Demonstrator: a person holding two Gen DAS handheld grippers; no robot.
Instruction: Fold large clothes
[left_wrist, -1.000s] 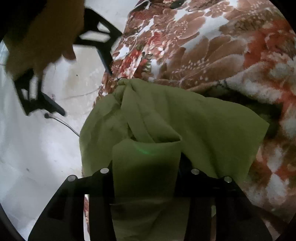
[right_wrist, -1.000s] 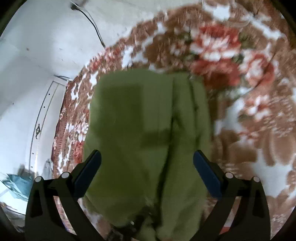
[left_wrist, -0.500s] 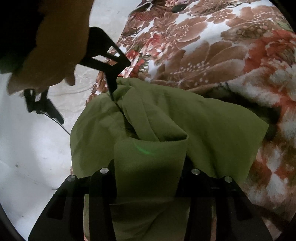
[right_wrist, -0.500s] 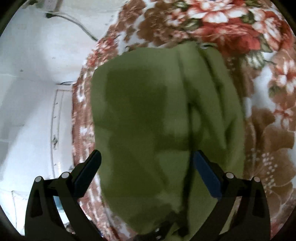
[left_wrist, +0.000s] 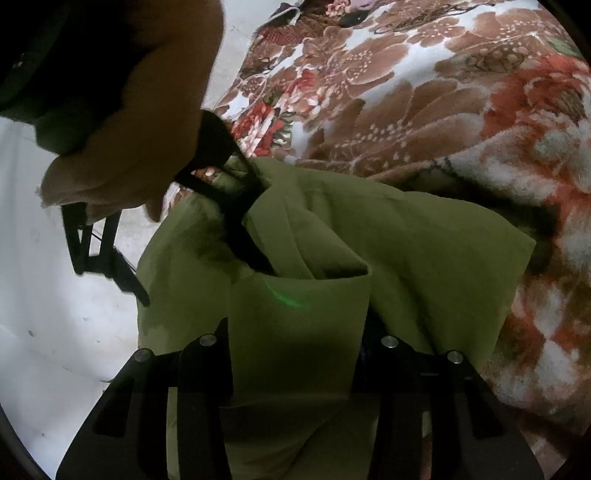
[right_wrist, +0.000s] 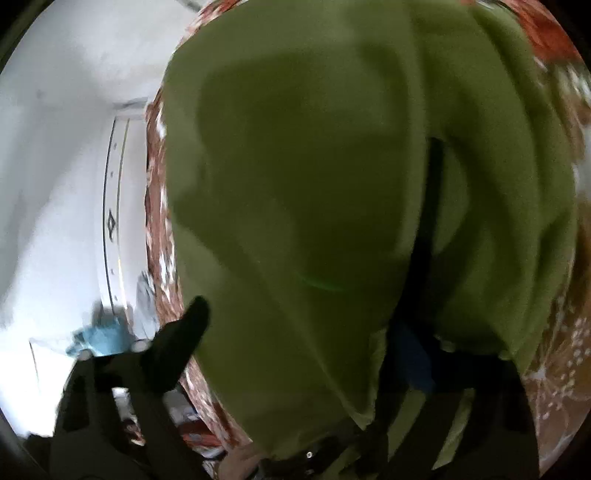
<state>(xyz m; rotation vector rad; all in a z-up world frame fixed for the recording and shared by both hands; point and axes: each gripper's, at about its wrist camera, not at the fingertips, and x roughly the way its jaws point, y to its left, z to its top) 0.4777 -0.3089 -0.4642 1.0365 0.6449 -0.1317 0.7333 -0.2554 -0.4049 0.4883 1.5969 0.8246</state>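
Note:
An olive green garment (left_wrist: 406, 251) lies bunched on a floral blanket (left_wrist: 424, 103). My left gripper (left_wrist: 295, 332) is shut on a fold of the green garment, which drapes over and between its fingers. In the left wrist view my right gripper (left_wrist: 195, 243) comes in from the upper left, open, with one finger (left_wrist: 243, 236) pushed into a crease of the cloth. In the right wrist view the green garment (right_wrist: 314, 184) fills the frame and lies between the spread fingers (right_wrist: 184, 332); the other finger is partly hidden under the cloth.
The floral blanket's edge (right_wrist: 155, 206) borders a white floor (left_wrist: 55, 295). A thin cable (left_wrist: 98, 232) lies on the floor at left. A blue object (right_wrist: 99, 336) sits on the floor at the lower left of the right wrist view.
My right gripper has come down from the upper left onto the garment, one finger sliding into the crease. The cloth now fills the right wrist view. My left gripper keeps its hold.

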